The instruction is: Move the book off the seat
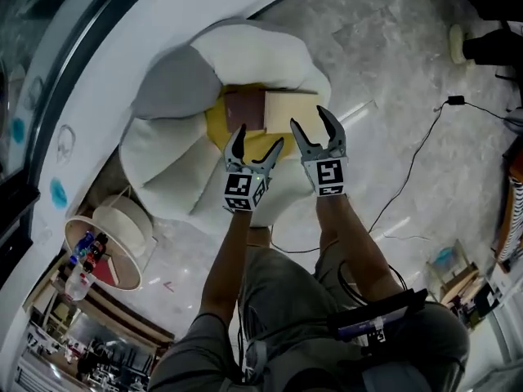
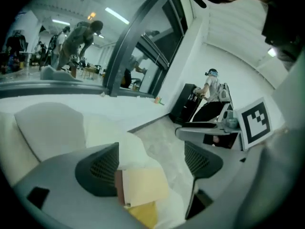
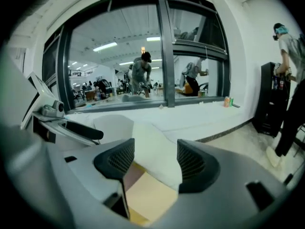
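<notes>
A book (image 1: 282, 109) with a cream cover and a dark red spine lies on the yellow centre (image 1: 219, 121) of a flower-shaped seat with white petals (image 1: 172, 166) and one grey petal. My left gripper (image 1: 260, 137) hovers over the near edge of the yellow centre, open and empty. To its right my right gripper (image 1: 309, 118) is open too, close above the book's near edge. In the left gripper view the book (image 2: 143, 185) shows below and between the jaws of the left gripper (image 2: 152, 163). The right gripper view shows the book (image 3: 150, 194) low between the spread jaws of the right gripper (image 3: 155, 163).
A curved white sill (image 1: 90, 80) under a big window runs behind the seat. A round white shade (image 1: 110, 239) with bottles beside it stands on the floor at the left. A black cable (image 1: 417, 158) trails over the marble floor at the right. A black cabinet (image 2: 183, 104) stands further off.
</notes>
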`<action>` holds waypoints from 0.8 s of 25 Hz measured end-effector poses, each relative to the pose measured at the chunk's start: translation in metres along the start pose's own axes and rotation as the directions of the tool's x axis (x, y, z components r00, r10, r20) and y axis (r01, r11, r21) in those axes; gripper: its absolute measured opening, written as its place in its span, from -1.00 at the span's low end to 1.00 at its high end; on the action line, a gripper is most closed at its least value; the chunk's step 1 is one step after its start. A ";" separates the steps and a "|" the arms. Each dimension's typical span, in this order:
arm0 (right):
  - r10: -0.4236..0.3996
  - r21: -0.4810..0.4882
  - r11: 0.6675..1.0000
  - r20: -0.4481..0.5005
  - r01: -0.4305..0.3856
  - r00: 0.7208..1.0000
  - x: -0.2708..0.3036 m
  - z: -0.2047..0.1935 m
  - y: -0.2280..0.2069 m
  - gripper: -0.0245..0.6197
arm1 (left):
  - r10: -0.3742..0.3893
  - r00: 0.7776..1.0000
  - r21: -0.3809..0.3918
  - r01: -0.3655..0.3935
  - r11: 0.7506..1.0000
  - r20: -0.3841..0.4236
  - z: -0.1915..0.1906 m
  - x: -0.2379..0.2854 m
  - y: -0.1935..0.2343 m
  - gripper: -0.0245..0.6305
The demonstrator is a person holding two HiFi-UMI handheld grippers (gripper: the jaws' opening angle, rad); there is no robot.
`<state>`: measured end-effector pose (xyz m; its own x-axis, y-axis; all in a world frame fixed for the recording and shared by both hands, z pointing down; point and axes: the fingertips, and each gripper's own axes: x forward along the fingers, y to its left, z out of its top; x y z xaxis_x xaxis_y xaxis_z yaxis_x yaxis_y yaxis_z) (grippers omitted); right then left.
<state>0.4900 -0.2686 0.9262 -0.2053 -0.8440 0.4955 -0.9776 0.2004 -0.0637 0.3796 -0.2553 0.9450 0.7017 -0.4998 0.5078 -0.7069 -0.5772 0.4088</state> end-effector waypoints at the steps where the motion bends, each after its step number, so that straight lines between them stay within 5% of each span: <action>1: -0.007 0.006 1.000 -0.035 0.007 0.999 0.010 -0.028 -0.007 -0.06 | -0.006 1.000 -0.001 0.006 1.000 -0.027 -0.021 0.015 0.005 0.36; 6: -0.008 0.057 0.998 -0.225 0.021 0.974 0.031 -0.164 -0.042 -0.06 | -0.003 0.990 -0.021 0.000 1.000 -0.143 -0.108 0.078 0.024 0.36; 12: 0.027 0.202 0.978 -0.402 0.060 0.915 0.045 -0.287 -0.073 0.06 | 0.016 0.974 -0.049 -0.028 0.998 -0.227 -0.170 0.130 0.054 0.36; 16: 0.107 0.377 0.922 -0.461 0.085 0.881 0.055 -0.336 -0.078 0.12 | -0.029 0.956 -0.071 0.009 0.997 -0.292 -0.201 0.153 0.057 0.36; 20: 0.229 0.496 0.868 -0.447 0.026 0.865 0.060 -0.344 -0.066 0.12 | -0.029 0.944 -0.047 0.014 0.999 -0.329 -0.216 0.160 0.054 0.37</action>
<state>0.5581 -0.1610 1.2581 -0.3814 -0.4614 0.8010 -0.8765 -0.0949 -0.4720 0.4350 -0.2269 1.2119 0.6535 -0.2422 0.7172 -0.7002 -0.5533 0.4512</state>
